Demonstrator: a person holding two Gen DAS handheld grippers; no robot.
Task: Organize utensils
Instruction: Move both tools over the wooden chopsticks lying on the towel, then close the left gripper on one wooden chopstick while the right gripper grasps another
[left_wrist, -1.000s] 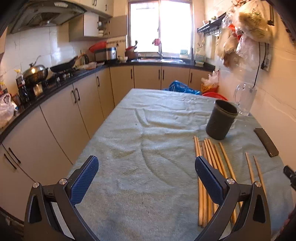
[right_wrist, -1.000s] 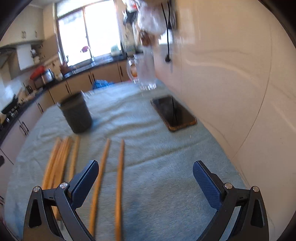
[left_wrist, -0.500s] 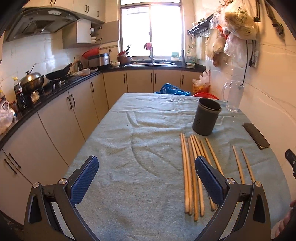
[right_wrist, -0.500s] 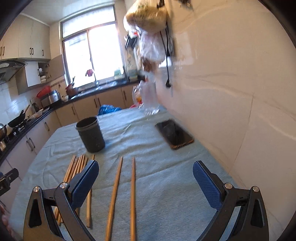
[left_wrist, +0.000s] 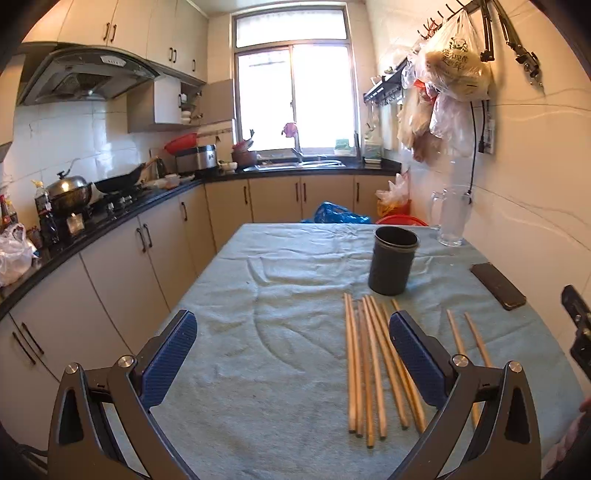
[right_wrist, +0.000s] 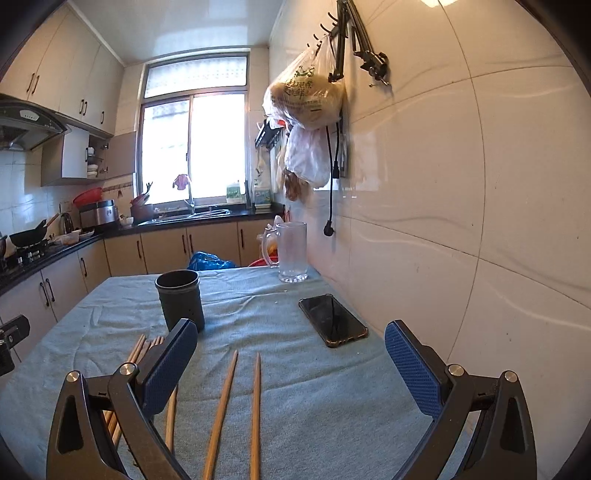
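Hovering above the surface (left_wrist: 280, 369) with both sets of jaws spread wide, nothing pinched. Chopstick bundle (left_wrist: 373, 365) ahead of the left gripper (left_wrist: 293, 356), loose pair (right_wrist: 236, 410) between the right gripper (right_wrist: 291, 363) jaws, dark holder cup (right_wrist: 180, 300) just beyond; probably lined up for easy one-by-one pickup.

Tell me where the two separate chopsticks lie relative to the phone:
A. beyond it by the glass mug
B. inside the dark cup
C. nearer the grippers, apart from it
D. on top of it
C: the two chopsticks lie on the cloth nearer than the phone, not touching it.
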